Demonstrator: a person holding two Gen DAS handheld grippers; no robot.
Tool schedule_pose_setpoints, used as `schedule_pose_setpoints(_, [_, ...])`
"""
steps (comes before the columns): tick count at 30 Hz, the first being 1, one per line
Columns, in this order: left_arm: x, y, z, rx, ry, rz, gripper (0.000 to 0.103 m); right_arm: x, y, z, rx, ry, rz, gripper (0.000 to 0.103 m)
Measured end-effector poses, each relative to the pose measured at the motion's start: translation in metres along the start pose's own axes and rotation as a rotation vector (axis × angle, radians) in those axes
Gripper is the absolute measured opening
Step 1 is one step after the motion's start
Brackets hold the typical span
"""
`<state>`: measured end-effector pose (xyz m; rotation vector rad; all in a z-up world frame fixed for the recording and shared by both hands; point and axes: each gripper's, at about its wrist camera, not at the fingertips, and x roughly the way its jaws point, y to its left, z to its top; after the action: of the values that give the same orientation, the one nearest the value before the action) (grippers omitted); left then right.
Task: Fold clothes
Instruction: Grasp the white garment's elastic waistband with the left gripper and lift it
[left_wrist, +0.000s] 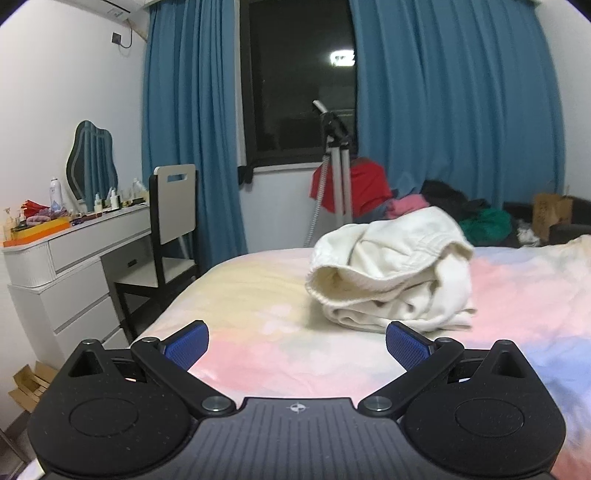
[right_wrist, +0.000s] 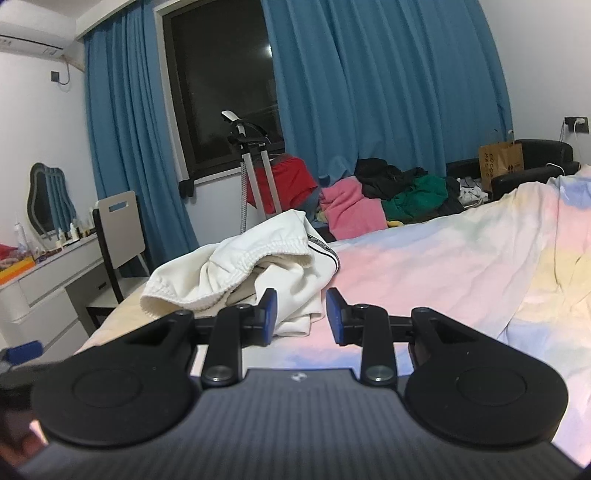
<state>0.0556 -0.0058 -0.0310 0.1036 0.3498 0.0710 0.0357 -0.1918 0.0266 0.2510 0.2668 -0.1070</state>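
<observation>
A crumpled white garment (left_wrist: 391, 273) with an elastic waistband lies in a heap on the bed's pastel sheet (left_wrist: 258, 302). My left gripper (left_wrist: 297, 345) is wide open and empty, just short of the heap, low over the sheet. In the right wrist view the same white garment (right_wrist: 243, 273) shows a black-and-white side stripe. My right gripper (right_wrist: 301, 315) is open with a narrower gap and empty, its blue pads right at the garment's near edge.
A pile of pink, green and black clothes (right_wrist: 388, 195) lies beyond the bed by the blue curtains. A garment steamer stand (left_wrist: 338, 166) with a red item stands at the window. A white dresser (left_wrist: 74, 266) and chair (left_wrist: 173, 229) stand left of the bed. A paper bag (right_wrist: 500, 162) stands at the right.
</observation>
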Motion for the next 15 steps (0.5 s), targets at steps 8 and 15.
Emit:
schedule_pose_setpoints(8, [0.129,-0.025,0.021,0.143,0.048,0.049,0.097,0.029,-0.026,-0.006,0.078,0.076,0.005,0.034])
schedule_pose_setpoints(15, [0.211,-0.031,0.031,0.118,-0.011,0.026,0.073,0.067,-0.034,-0.018,0.102,0.099,0.030,0.034])
